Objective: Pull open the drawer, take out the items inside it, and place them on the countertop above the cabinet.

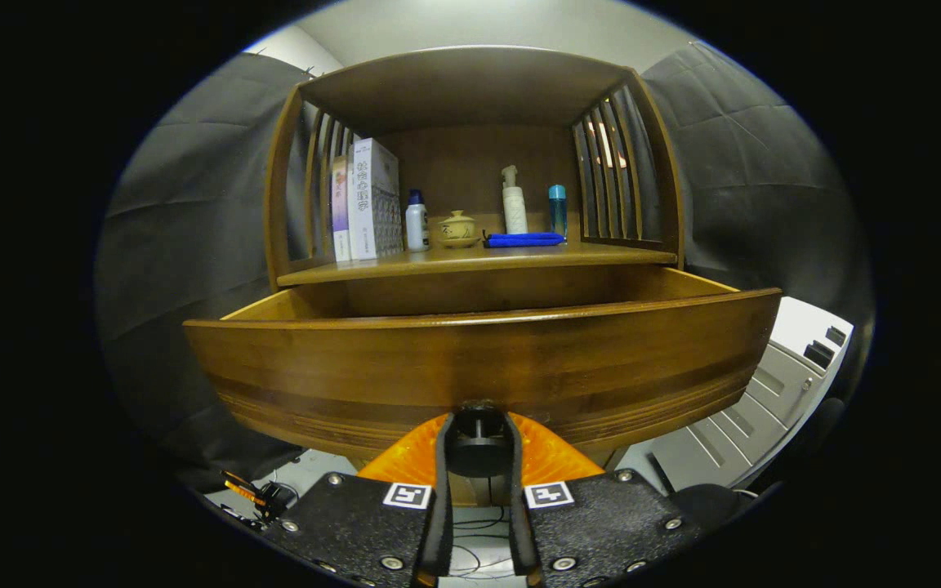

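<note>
Wooden drawer point(483, 359) open, contents hidden, claw point(478, 441) gripping knob point(478, 445)

The gripper point(477, 425) is held level, its two fingers point(443, 465) closed in from both sides on the drawer knob point(479, 445).

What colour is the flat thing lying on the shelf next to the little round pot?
Bright blue. The flat thing shows best in the gripper view, beside the pot.
</note>
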Tool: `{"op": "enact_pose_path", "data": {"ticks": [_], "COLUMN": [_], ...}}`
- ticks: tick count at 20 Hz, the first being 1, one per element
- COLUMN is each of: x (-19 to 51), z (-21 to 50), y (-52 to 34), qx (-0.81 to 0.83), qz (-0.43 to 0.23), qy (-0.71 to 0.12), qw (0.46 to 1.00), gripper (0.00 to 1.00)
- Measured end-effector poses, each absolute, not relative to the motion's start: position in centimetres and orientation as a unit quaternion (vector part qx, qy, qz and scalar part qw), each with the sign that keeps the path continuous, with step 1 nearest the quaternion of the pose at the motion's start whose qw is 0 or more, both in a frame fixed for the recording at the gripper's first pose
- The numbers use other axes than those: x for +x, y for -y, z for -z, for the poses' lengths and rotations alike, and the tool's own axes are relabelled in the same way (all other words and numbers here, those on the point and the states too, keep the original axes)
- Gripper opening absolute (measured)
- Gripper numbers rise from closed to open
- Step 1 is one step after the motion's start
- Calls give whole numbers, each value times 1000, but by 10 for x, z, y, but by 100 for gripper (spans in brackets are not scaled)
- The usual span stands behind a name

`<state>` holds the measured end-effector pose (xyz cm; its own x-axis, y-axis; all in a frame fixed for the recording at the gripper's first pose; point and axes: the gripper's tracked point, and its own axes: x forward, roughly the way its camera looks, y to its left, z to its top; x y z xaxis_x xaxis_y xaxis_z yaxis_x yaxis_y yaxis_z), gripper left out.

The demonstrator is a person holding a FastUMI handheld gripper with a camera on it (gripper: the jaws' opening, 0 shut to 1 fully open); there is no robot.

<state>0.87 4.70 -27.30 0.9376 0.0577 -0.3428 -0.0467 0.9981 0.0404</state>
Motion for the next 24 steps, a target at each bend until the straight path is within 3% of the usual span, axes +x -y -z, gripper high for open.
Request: {"op": "enact_pose_path", "data": {"ticks": [7,14,20,24], "x": [-48,-61,-52,-22], "z": [277,271,184,149], "y": [-51,-57,-61,-58], "qx": [4,19,-13,-20], "qz": [-39,-68,-80,-56], "qy": [-199,-203,-134,-164], "qw": [979,977,988,985], "gripper": [28,65,97,97]}}
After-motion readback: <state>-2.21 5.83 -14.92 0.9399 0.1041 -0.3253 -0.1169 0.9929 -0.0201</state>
